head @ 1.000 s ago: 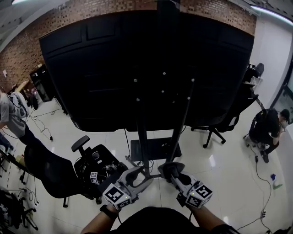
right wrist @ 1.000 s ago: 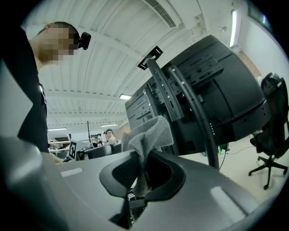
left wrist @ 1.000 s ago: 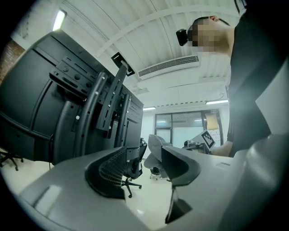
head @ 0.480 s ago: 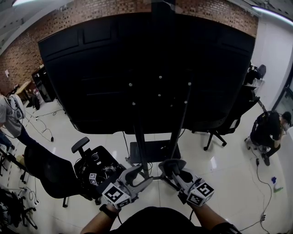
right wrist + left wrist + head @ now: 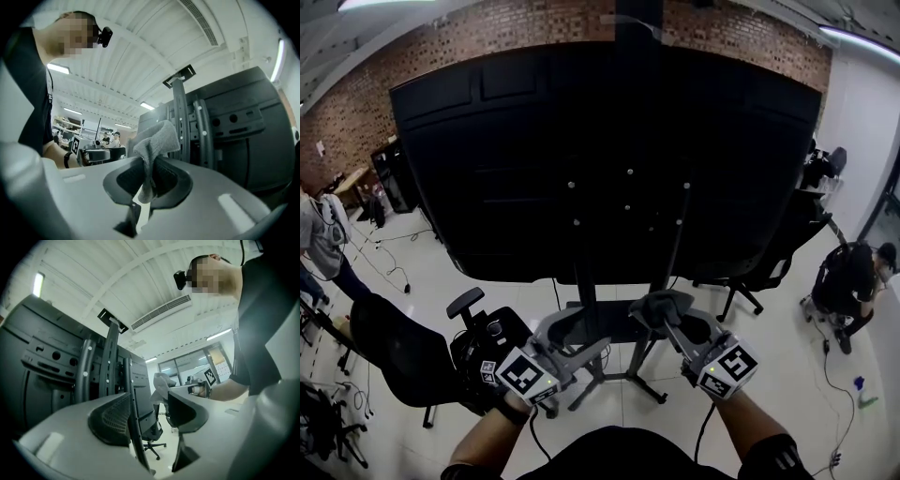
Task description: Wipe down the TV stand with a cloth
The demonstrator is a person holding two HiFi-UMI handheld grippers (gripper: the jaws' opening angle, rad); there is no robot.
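Note:
The TV stand carries a big black TV, seen from behind, on two upright poles over a floor base. My right gripper is shut on a crumpled grey cloth, held up in front of the right pole. In the right gripper view the cloth sticks out above the closed jaws. My left gripper is open with nothing gripped, just left of the cloth. In the left gripper view a thin black bar of the stand shows behind the gap between the jaws, and the cloth shows beyond.
A black office chair stands at my lower left, and another chair stands right of the stand. One person stands at the far left; another crouches at the right. Cables trail over the white floor.
Both grippers have risen from near the stand's base to the lower part of the poles and have rolled. The cloth stayed in the right gripper.

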